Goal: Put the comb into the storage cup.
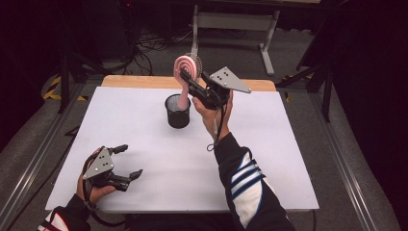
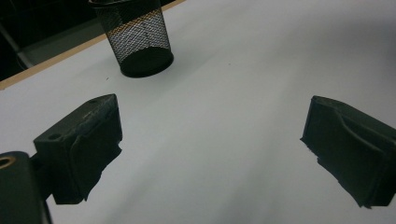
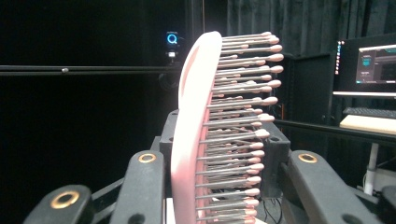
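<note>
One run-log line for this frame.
right gripper: shut on pink hairbrush, handle over mesh cup | left gripper: open, empty, over table

The high view looks forward and down from above the person's side, taking in the whole white table [image 1: 144, 139] with floor and a desk frame beyond. The left gripper view sits low and close to the tabletop [image 2: 233, 70], facing across it toward the black mesh cup [image 2: 137, 39], which the high view also shows [image 1: 177, 111]. The right gripper view faces level into the dark room, very close to the pink hairbrush [image 3: 196, 140], seen smaller from above [image 1: 185, 72].
</note>
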`<state>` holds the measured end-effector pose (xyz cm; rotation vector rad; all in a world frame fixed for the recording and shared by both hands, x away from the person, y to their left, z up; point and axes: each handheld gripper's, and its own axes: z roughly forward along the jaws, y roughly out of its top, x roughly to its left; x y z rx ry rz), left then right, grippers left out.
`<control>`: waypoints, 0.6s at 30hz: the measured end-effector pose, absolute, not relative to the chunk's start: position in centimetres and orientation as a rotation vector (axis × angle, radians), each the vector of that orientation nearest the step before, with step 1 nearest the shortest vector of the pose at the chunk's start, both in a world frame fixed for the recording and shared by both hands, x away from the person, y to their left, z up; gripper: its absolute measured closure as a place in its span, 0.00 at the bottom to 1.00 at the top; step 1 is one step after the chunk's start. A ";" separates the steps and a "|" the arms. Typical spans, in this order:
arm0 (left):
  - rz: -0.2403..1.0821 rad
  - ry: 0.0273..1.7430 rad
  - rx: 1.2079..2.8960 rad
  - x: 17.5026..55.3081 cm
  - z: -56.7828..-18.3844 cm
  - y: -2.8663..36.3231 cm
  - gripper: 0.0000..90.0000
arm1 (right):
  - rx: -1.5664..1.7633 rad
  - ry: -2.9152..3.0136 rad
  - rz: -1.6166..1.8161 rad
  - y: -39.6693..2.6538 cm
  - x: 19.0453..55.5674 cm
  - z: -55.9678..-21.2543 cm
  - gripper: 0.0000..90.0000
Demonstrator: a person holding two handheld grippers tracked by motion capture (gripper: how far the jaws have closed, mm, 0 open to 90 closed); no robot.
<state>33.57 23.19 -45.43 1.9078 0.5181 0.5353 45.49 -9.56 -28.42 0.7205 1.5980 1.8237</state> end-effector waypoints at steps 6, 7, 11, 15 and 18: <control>0.530 0.515 1.917 33.6 -45.5 23.2 0.07 | 0.736 1.611 1.812 -9.2 46.1 -29.1 0.70; 0.527 0.513 1.917 33.7 -45.5 23.2 0.07 | 0.741 1.606 1.814 -9.2 46.2 -29.2 0.70; 0.523 0.511 1.914 33.6 -45.5 23.2 0.07 | 0.753 1.611 1.809 -9.1 46.5 -29.7 0.70; 0.528 0.510 1.920 33.6 -45.5 23.3 0.07 | 0.770 1.605 1.807 -9.1 46.7 -29.9 0.70; 0.529 0.506 1.919 33.6 -45.4 23.3 0.07 | 0.768 1.607 1.800 -9.1 46.8 -30.2 0.70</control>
